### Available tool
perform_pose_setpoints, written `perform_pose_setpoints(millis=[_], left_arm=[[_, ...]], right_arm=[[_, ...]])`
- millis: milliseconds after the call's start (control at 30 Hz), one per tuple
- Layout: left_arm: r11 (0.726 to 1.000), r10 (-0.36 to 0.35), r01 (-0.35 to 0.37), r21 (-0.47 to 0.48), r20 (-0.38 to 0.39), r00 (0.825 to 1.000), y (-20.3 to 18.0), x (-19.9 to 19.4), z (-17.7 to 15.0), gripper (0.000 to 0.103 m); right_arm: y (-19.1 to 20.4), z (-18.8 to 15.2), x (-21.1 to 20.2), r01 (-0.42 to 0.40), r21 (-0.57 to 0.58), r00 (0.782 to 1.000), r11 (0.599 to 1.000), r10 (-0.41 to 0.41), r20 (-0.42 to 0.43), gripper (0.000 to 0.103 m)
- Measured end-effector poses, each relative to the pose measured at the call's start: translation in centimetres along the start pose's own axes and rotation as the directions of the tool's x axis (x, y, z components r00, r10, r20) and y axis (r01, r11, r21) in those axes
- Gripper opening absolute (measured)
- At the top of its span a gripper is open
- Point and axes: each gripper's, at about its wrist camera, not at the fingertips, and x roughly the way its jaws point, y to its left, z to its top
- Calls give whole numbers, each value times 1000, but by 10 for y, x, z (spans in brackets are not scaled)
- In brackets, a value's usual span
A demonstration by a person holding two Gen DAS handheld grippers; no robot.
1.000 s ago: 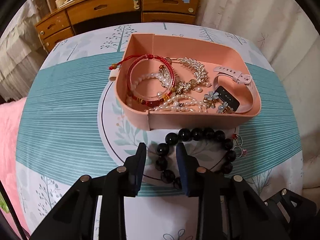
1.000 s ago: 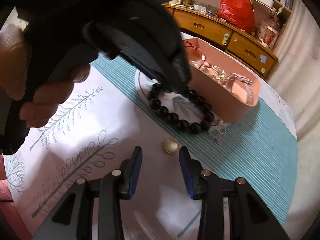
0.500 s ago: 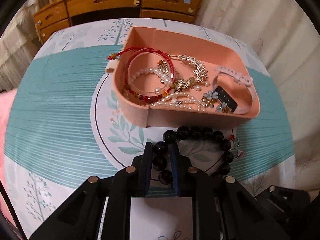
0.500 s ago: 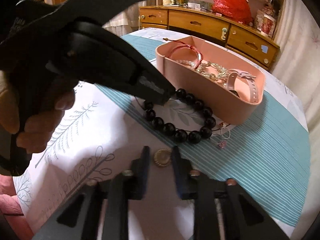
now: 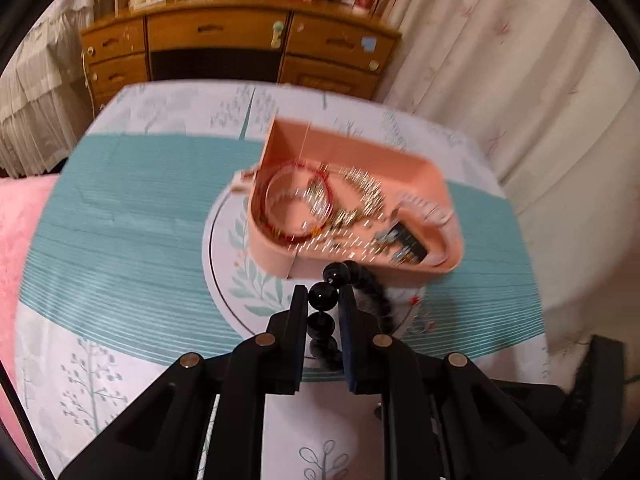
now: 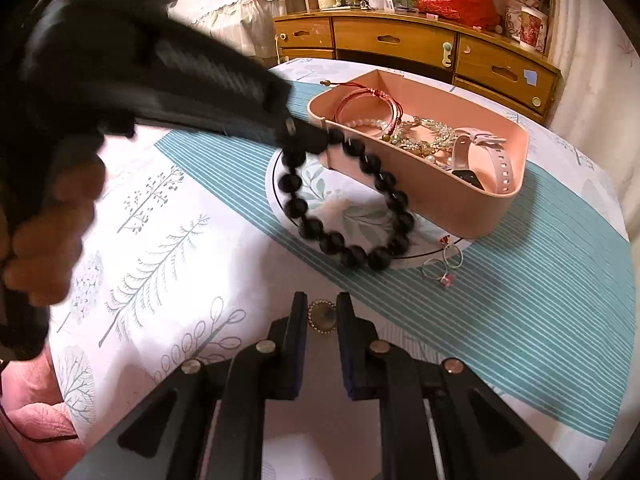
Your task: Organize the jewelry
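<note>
The black bead bracelet (image 6: 344, 204) hangs from the left tongs (image 5: 323, 300), pinched on one bead just before the near wall of the pink tray (image 6: 516, 160), while the right tongs (image 6: 322, 314), nearer the table's front edge, grip a small gold brooch (image 6: 321, 315) beside two rings (image 6: 444, 264).

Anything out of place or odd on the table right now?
Two thin rings lie loose on the tablecloth, outside the pink tray. A red cord bracelet hangs over the tray's rim. Nothing looks spilled or broken.
</note>
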Motion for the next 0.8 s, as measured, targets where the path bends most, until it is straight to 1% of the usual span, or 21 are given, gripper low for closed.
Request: perform_pose_setpoints(millis=[100, 233, 333, 533, 667, 733, 800], left_arm=[[998, -48, 47, 33, 29, 998, -8, -20, 13, 13], [995, -54, 47, 83, 83, 995, -22, -44, 25, 13], [994, -82, 74, 81, 112, 990, -28, -57, 35, 13], [991, -104, 89, 95, 168, 980, -39, -66, 52, 13], [994, -83, 69, 79, 185, 979, -43, -63, 62, 13], [996, -74, 62, 72, 185, 980, -43, -59, 65, 13], [996, -74, 63, 62, 185, 980, -41, -55, 68, 13]], right_arm=[[-4, 5, -6, -28, 34, 999, 999, 28, 17, 14], [-9, 17, -17, -58, 68, 997, 996, 55, 57, 14], [-14, 29, -26, -66, 91, 994, 994, 57, 95, 14], [-27, 58, -44, -15, 121, 985, 993, -5, 170, 14], [-43, 78, -51, 8, 163, 972, 987, -46, 232, 14], [-49, 85, -52, 26, 181, 967, 983, -71, 246, 14], [-56, 89, -52, 22, 209, 964, 978, -76, 255, 14]])
